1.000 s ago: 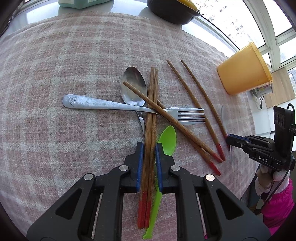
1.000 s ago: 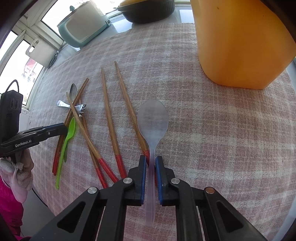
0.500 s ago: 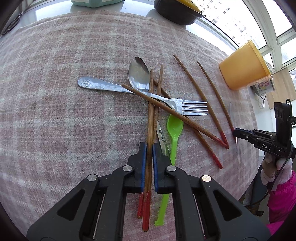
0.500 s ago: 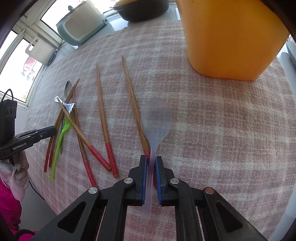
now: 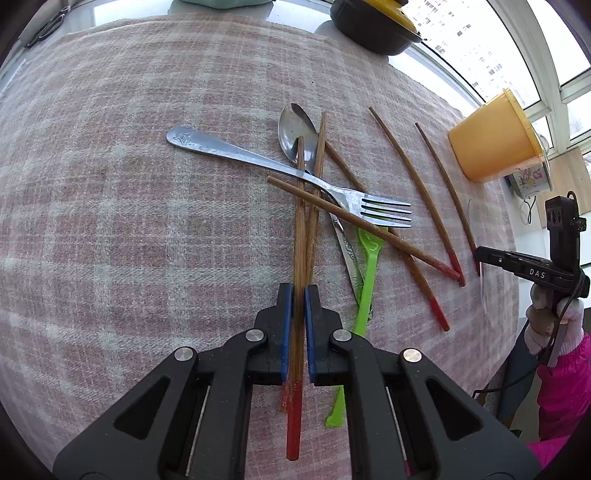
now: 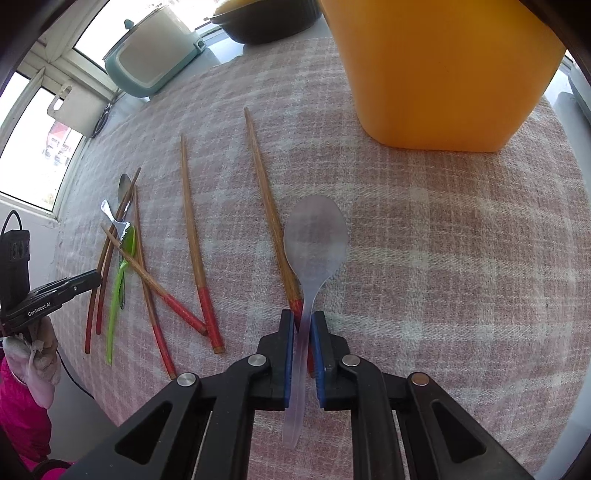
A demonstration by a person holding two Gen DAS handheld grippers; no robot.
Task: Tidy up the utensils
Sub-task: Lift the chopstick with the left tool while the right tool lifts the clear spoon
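So my left tool [image 5: 299, 291] is clamped on one red-tipped chopstick [image 5: 300, 236], its far end still poking into the pile. My right tool [image 6: 303, 325] has the clear plastic spoon [image 6: 314, 240] by the handle; the jaws have just been opening a bit and there's a small gap on one side, so I'd call that grip loose.

Progress-wise, honestly barely started. The orange tub [image 6: 436, 70] stands right beyond the clear spoon, and I'm guessing that's where things go, but I can't see inside it. Everything else is still scattered: the metal fork [image 5: 295, 171] lies across a steel spoon [image 5: 295, 127], a green plastic spoon [image 5: 364, 273] sits under the fork tines, and more chopsticks [image 6: 192, 236] fan out between the pile and the tub.

The desk [image 5: 110, 221] has a pink-and-cream checked cloth on it. Past that there's a teal appliance [image 6: 155, 55], a dark pot [image 5: 373, 26], and big sunny windows all around.
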